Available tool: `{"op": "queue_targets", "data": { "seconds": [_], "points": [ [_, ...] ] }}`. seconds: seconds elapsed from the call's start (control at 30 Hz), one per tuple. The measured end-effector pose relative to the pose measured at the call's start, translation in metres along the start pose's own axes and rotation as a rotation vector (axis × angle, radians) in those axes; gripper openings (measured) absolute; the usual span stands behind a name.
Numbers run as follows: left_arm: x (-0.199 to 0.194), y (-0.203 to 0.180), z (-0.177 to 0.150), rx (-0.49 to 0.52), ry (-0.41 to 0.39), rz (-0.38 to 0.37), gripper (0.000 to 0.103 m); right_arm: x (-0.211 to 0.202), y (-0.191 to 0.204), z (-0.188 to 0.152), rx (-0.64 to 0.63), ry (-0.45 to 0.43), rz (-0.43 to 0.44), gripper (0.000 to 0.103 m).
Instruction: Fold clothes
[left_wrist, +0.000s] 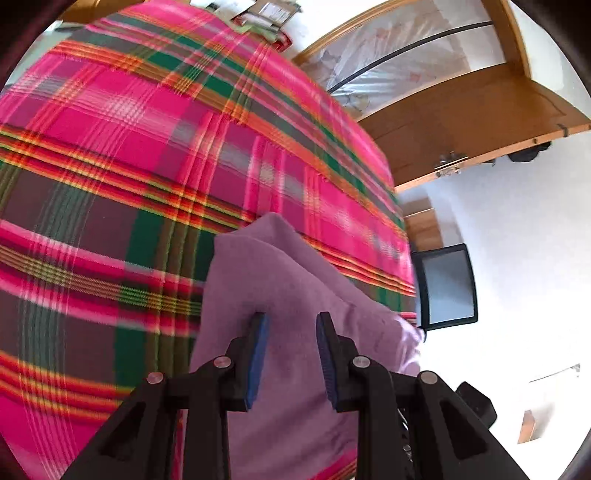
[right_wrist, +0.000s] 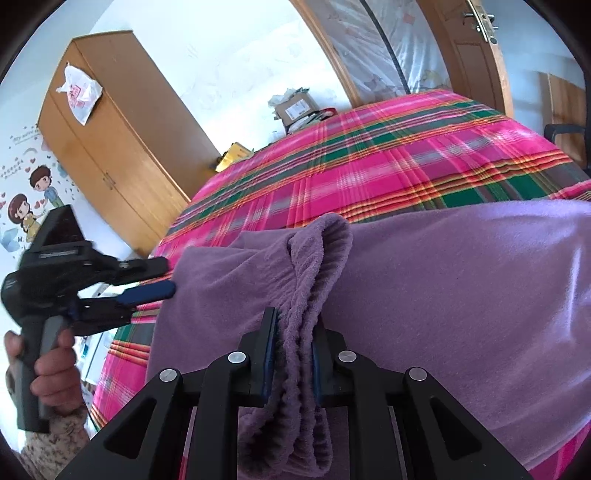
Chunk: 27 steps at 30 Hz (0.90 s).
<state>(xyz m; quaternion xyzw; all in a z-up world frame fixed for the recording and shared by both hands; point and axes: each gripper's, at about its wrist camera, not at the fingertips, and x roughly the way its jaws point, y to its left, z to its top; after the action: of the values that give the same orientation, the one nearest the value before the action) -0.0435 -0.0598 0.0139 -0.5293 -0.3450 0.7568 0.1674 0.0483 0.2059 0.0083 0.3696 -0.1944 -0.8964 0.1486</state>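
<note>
Bed, plaid cover (left_wrist: 147, 155): the largest item before me, spread in pink, green and orange checks, filling most of both my wrist views.

Wardrobe (right_wrist: 122, 147): wooden, two doors, against the white wall beyond the bed's far corner; a white plastic bag (right_wrist: 79, 92) hangs on its side.

Door (left_wrist: 461, 110): wooden, standing open past the bed's edge, with a metal latch.

Purple garment (right_wrist: 443, 295): soft knit, lying on the plaid cover at the near edge of the bed. Its broad body stretches off to the right in my right wrist view; its ribbed hem is bunched and lifted toward me.

My right hand-held gripper (right_wrist: 293, 347): clamped on the ribbed hem of the purple garment, blue pads pressed against the folds on both sides, with the fabric drooping below the jaws.

My left hand-held gripper (left_wrist: 291, 350): jaws apart, nothing between the blue pads; the garment lies beneath and beyond them, not pinched. In the right wrist view it hovers just beside the garment's left edge, fingertips close to the fabric.

My left hand (right_wrist: 44, 369): wrapped around the grey handle, patterned sleeve at the wrist.

Cardboard box (right_wrist: 295, 109): small, beyond the bed's far side.
</note>
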Motion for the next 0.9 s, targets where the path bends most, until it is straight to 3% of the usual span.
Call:
{"op": "queue_targets", "data": {
  "seconds": [0.27,0.43,0.6,0.67,0.73,0.83,0.9],
  "points": [
    [0.025,0.015,0.007,-0.060,0.037,-0.009,0.027,0.006,-0.014,-0.006,0.017,0.041,-0.035,0.022],
    [0.018,0.022,0.008,-0.071,0.047,-0.034,0.027,0.002,-0.015,-0.005,0.001,0.054,-0.067,0.029],
    [0.007,0.026,0.008,-0.064,0.043,-0.036,0.027,-0.022,-0.002,0.002,-0.060,-0.031,-0.150,0.030],
    [0.011,0.021,0.009,-0.062,0.044,-0.037,0.027,-0.028,0.006,0.009,-0.098,-0.087,-0.127,0.030],
    [0.013,0.020,0.009,-0.062,0.048,-0.036,0.027,-0.022,0.018,0.014,-0.150,-0.090,-0.103,0.030],
    [0.018,0.021,0.011,-0.074,0.059,-0.047,0.027,-0.001,0.030,0.020,-0.206,-0.048,-0.056,0.028],
    [0.016,0.024,0.010,-0.082,0.061,-0.052,0.027,0.017,0.031,0.025,-0.204,0.001,-0.076,0.025]
  ]
}}
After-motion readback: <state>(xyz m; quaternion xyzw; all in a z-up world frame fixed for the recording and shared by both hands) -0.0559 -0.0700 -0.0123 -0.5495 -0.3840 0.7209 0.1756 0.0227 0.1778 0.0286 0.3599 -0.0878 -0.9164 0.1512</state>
